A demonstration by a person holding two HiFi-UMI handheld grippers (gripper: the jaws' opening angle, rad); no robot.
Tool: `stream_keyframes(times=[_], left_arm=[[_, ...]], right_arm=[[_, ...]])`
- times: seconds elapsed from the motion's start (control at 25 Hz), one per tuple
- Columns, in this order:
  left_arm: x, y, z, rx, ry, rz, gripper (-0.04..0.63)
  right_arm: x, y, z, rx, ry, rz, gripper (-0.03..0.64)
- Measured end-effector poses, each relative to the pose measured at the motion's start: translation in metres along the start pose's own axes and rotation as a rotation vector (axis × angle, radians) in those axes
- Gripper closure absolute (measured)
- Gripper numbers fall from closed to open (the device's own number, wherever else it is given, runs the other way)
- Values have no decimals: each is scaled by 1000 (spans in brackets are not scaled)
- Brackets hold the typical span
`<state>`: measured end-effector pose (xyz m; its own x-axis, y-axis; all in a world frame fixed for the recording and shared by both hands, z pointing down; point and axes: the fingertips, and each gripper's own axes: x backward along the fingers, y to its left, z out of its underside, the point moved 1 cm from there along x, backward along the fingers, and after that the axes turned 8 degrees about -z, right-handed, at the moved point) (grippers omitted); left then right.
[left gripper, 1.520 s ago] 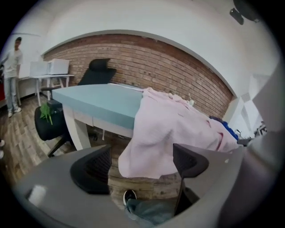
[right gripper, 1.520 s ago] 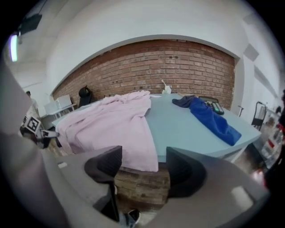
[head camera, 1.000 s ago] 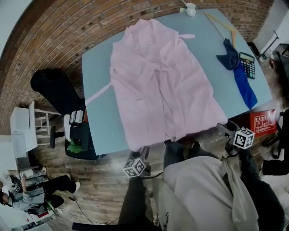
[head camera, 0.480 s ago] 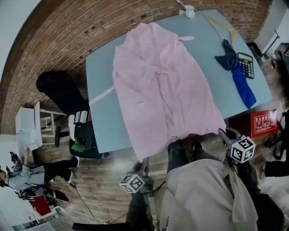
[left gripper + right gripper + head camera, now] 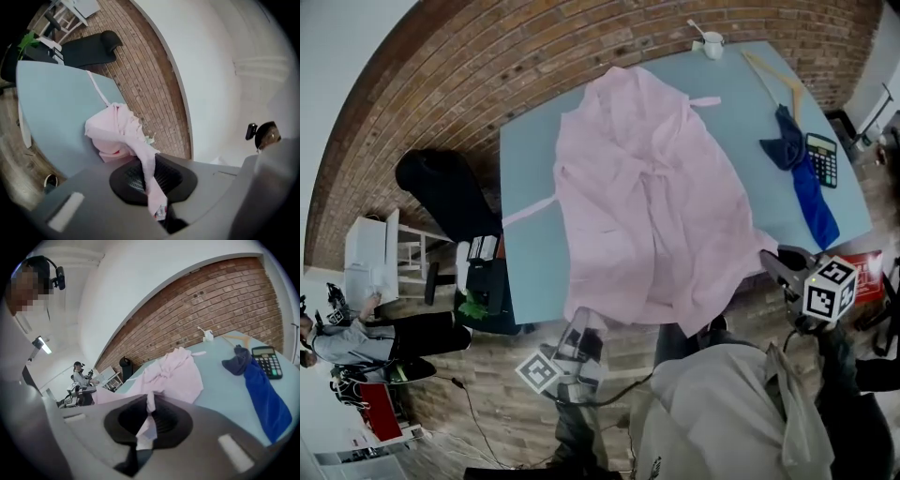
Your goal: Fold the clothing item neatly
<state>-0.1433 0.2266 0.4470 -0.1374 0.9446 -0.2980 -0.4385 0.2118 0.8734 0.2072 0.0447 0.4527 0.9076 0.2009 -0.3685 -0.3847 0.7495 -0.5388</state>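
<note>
- A pale pink robe (image 5: pixel 647 197) lay spread lengthwise on the light blue tabletop (image 5: pixel 530 253), its collar toward the far end and its hem at the near edge, right in front of the person working.
- The left tool (image 5: pixel 157 206) was clenched on the robe's near left corner; a narrow fold of pink fabric ran straight between its closed jaws, and the rest of the garment bunched up on the tabletop beyond.
- The right tool (image 5: pixel 145 427) was likewise clamped on the hem at the near right corner, with a strip of the same pink cloth pinched between its jaws.
- Between the two tools the hem hung at, and slightly over, the tabletop's near edge.
- The robe's belt (image 5: pixel 530 208) trailed off its left side across the tabletop to the left edge; a short end poked out on the right near the collar.
- To the right of the robe, clear of it, lay a blue cloth (image 5: pixel 806 183), with a calculator (image 5: pixel 822 157) just beside it.
- A wooden hanger (image 5: pixel 778 75) lay farther back, and a white cup (image 5: pixel 712 42) stood at the far corner.
- A black chair (image 5: pixel 441 192) stood off the tabletop's left side.
- Another person (image 5: pixel 356 333) sat well away on the left.
</note>
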Motion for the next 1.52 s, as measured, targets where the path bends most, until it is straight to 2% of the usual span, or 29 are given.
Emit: stream_keyframes(times=[0.08, 0.16, 0.32, 0.4, 0.56, 0.72, 0.76, 0.84, 0.92, 1.0, 1.04, 1.16, 1.2, 1.24, 1.36, 1.44, 1.52], left_arm=[[-14, -13, -34, 67, -36, 45, 577], [-34, -21, -70, 96, -58, 73, 577], [-86, -18, -139, 37, -91, 74, 577], [-116, -8, -168, 35, -95, 73, 577], [-182, 18, -210, 13, -56, 37, 577], [-238, 53, -232, -19, 14, -24, 574], [-246, 66, -226, -24, 66, -55, 546], [-248, 86, -202, -14, 190, -100, 281], [-231, 97, -178, -17, 272, -125, 155], [-210, 102, -165, -48, 296, -154, 153], [-199, 109, -161, -103, 299, -201, 153], [-173, 136, -146, -334, 311, -408, 152], [-165, 144, -137, -370, 315, -466, 152], [-158, 152, -126, -366, 315, -508, 149], [-146, 165, -98, -265, 260, -561, 140], [-147, 166, -95, -259, 201, -583, 138], [-150, 167, -97, -258, 167, -613, 140]], right_arm=[[-18, -5, -31, 12, -4, -11, 598], [-39, -17, -59, 23, -6, -3, 598], [-86, -50, -116, 16, -49, 30, 598], [-110, -70, -141, 14, -67, 57, 598], [-153, -108, -178, 14, -88, 105, 598], [-196, -158, -195, -50, -92, 129, 590], [-206, -173, -190, -76, -71, 149, 553], [-218, -195, -165, -124, -2, 186, 385], [-214, -202, -134, -157, 53, 193, 364], [-194, -206, -115, -193, 41, 203, 364], [-181, -206, -110, -208, 15, 223, 364], [-142, -197, -93, -219, -60, 332, 364], [-131, -193, -80, -230, -69, 369, 364], [-122, -187, -65, -257, -68, 397, 364], [-111, -162, -16, -415, -42, 406, 364], [-116, -157, 7, -519, -43, 382, 364], [-131, -156, 18, -564, -30, 360, 364]])
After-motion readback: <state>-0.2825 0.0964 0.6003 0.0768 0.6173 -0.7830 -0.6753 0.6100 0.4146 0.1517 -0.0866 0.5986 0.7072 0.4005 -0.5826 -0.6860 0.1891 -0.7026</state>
